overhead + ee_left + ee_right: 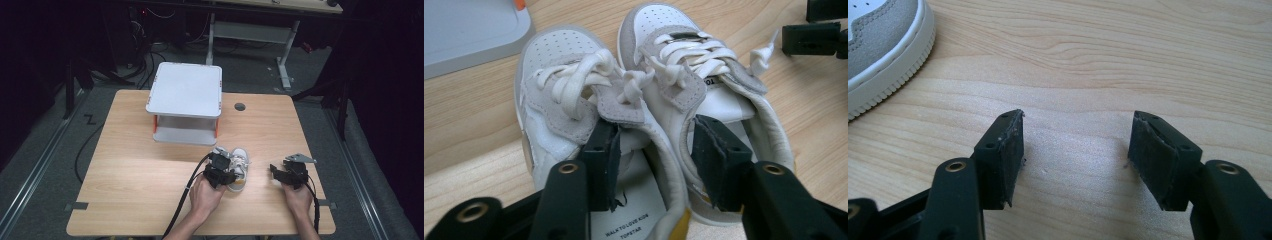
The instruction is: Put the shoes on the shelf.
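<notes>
Centrally, two small shoes (644,95) are straddled by the left tongs (654,150), jaws apart inside them; right tongs (1075,155) are held apart over bare tabletop (1098,60).

light: bright on table (150,165) | surroundings: dark | shadows: soft | glare: mild wood sheen | focus: high view slightly soft

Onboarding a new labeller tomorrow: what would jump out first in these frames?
A pair of small white-and-grey sneakers near the table's front edge, with the left hand-held gripper over them, one jaw inside each shoe's opening, straddling the two inner collars. Behind them, mid-table, stands a white two-tier shelf. The right hand-held gripper waits open over bare wood to the right of the shoes.
</notes>
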A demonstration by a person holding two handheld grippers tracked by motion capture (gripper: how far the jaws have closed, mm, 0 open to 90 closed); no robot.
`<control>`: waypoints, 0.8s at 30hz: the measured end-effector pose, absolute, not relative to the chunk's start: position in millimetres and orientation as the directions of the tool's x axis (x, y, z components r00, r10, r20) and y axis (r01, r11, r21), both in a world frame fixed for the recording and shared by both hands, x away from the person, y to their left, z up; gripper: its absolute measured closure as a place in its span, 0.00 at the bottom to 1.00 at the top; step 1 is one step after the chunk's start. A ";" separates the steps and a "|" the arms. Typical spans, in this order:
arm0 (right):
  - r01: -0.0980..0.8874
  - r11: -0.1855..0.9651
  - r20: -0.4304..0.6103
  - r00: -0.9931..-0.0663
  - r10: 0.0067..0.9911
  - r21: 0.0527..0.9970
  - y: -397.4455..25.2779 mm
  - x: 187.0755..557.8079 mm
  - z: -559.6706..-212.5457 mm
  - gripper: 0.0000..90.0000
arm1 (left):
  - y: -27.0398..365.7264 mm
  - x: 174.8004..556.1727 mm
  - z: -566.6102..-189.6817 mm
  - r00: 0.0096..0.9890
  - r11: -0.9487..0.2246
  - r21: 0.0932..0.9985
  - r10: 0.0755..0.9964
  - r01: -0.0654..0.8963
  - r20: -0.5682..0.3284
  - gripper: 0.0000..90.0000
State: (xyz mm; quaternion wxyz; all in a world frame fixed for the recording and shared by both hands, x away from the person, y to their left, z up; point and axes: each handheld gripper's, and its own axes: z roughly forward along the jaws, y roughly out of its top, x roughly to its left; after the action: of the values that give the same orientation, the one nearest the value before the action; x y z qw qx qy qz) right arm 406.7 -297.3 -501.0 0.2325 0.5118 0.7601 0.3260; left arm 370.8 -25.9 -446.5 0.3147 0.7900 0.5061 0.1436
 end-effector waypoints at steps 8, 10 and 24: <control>0.627 0.262 -0.019 -0.367 0.930 0.734 -297.2 406.7 -501.0 0.43 | -28.2 376.1 -449.4 0.463 -0.310 0.627 0.881 0.714 -0.092 0.69; 0.627 0.263 -0.019 -0.367 0.930 0.734 -297.2 406.8 -501.0 0.43 | -29.0 375.2 -449.3 0.476 -0.319 0.630 0.874 0.708 -0.092 0.74; 0.625 0.267 -0.020 -0.373 0.928 0.733 -297.2 406.9 -501.0 0.42 | -27.8 371.4 -451.0 0.475 -0.297 0.656 0.874 0.694 -0.107 0.87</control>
State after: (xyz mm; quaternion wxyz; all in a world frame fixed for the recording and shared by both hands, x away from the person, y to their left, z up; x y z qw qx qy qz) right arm 406.9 -297.2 -501.0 0.2316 0.5099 0.7616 0.3263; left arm 371.4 -27.8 -451.0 0.3282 0.7935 0.4939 0.1369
